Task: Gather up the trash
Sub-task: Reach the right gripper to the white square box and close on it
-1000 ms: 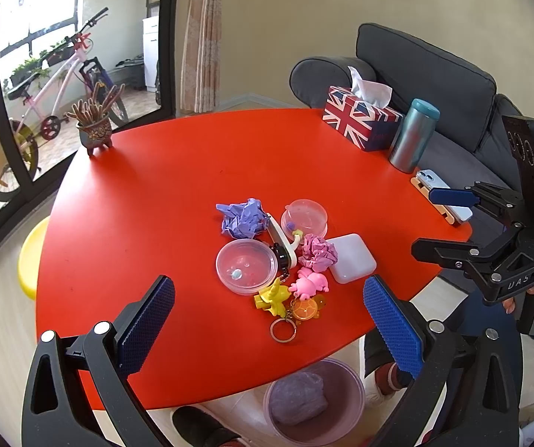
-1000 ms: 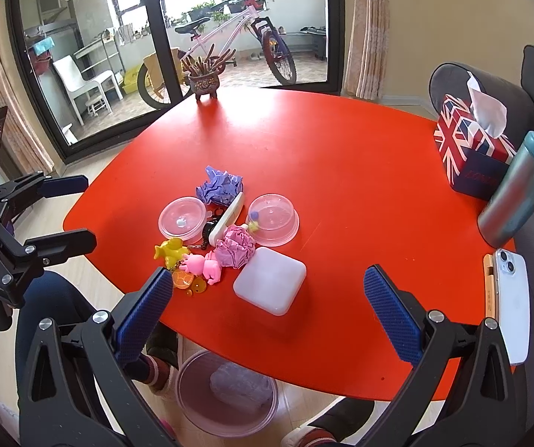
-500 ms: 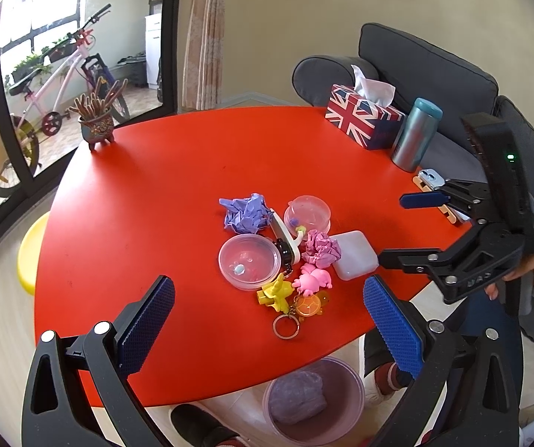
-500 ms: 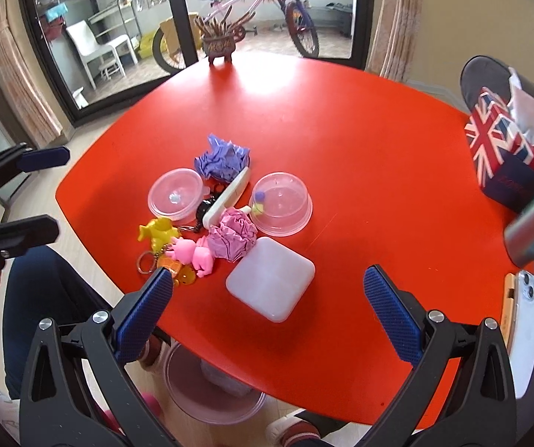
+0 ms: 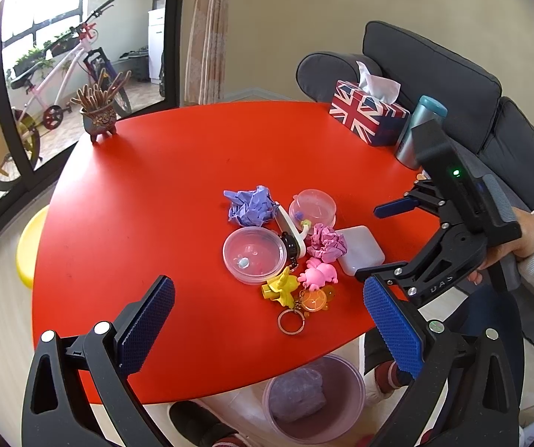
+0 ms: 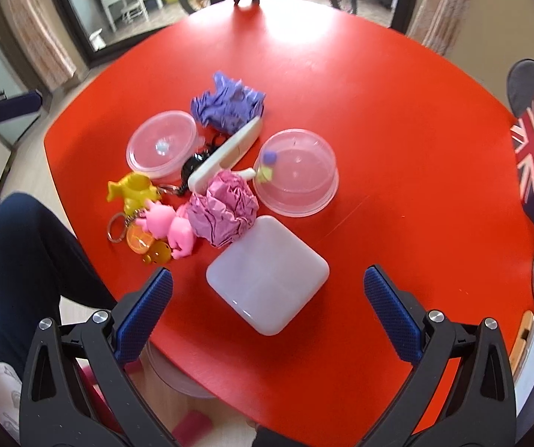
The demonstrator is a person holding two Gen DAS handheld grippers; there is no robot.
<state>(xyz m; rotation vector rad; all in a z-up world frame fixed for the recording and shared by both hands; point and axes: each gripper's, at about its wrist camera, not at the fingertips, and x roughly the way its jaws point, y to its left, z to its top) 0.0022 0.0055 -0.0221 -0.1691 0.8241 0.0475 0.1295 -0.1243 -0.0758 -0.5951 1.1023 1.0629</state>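
Closer now, my right gripper (image 6: 267, 298) hangs wide open over the white case (image 6: 267, 279); "DAS" shows on it. Left gripper (image 5: 267, 320) wide open above red table (image 5: 155, 193).

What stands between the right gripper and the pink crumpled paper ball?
The white square box lies on the red table directly between the open right gripper and the pink paper ball, touching the ball. The gripper must reach over it.

Red table (image 6: 397, 119) holds crumpled paper (image 6: 226, 106), plastic lids (image 6: 162, 144), keychains (image 6: 162, 223), tissue box (image 5: 369, 113).
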